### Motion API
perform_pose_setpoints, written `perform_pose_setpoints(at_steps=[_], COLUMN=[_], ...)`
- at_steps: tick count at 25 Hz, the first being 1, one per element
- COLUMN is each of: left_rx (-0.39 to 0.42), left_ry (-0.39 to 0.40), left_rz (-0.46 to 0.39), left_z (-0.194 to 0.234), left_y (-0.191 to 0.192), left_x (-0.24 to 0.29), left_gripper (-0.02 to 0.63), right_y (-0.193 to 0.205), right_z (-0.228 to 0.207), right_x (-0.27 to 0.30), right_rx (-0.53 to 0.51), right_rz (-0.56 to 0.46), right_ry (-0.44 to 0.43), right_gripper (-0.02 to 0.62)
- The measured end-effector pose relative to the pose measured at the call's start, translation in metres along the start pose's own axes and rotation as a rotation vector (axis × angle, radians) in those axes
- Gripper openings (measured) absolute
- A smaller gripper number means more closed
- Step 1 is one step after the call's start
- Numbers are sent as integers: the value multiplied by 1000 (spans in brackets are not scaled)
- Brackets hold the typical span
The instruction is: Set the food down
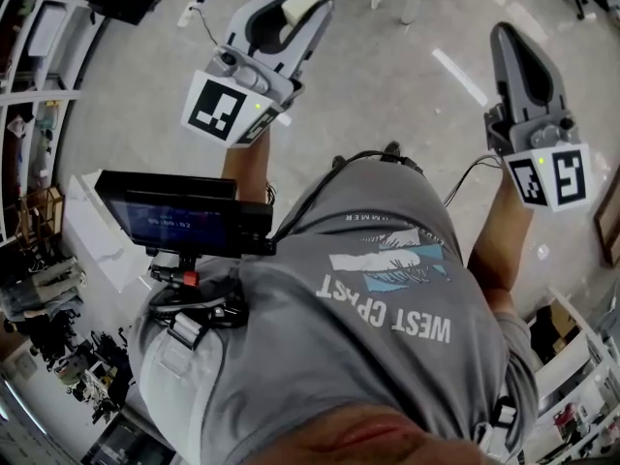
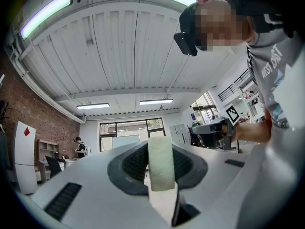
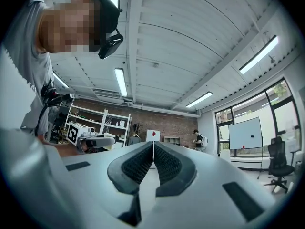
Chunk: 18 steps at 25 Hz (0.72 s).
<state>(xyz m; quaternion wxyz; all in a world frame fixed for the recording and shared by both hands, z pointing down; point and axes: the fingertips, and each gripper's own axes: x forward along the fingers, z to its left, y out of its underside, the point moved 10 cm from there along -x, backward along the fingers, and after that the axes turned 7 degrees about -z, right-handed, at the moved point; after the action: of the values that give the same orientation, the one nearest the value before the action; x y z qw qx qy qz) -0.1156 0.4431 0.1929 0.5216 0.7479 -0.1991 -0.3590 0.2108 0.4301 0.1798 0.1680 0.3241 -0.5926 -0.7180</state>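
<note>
Left gripper view shows the left tool clamped on the pale food piece, high above the floor, presumably in transit to set-down; the right tool is closed up and empty.

The glossy grey floor is viewed steeply from the head; the white ribbed ceiling is shared by the upturned left claw and right claw views

Brick wall; white ribbed ceiling; strip lights; big windows; grey floor
</note>
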Motion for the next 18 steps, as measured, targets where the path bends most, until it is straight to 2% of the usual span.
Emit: perform_pose_setpoints(at_steps=[4,7,9,18], left_rx=[19,28,32,25], left_ry=[-15,-44,-59,-29], left_rz=[13,12,12,32], left_z=[-18,-16,-9,5], left_y=[35,43,46,56], left_x=[59,89,96,113], left_gripper=[100,100,100,100], right_y=[19,22,25,32], right_z=[-69,-101,-110,-126], right_x=[-15,-7,3,14], right_rx=[11,20,25,45], right_rz=[-4,-6,-4,3], right_ry=[-27,-54,-68,-48], right_gripper=[9,9,9,9])
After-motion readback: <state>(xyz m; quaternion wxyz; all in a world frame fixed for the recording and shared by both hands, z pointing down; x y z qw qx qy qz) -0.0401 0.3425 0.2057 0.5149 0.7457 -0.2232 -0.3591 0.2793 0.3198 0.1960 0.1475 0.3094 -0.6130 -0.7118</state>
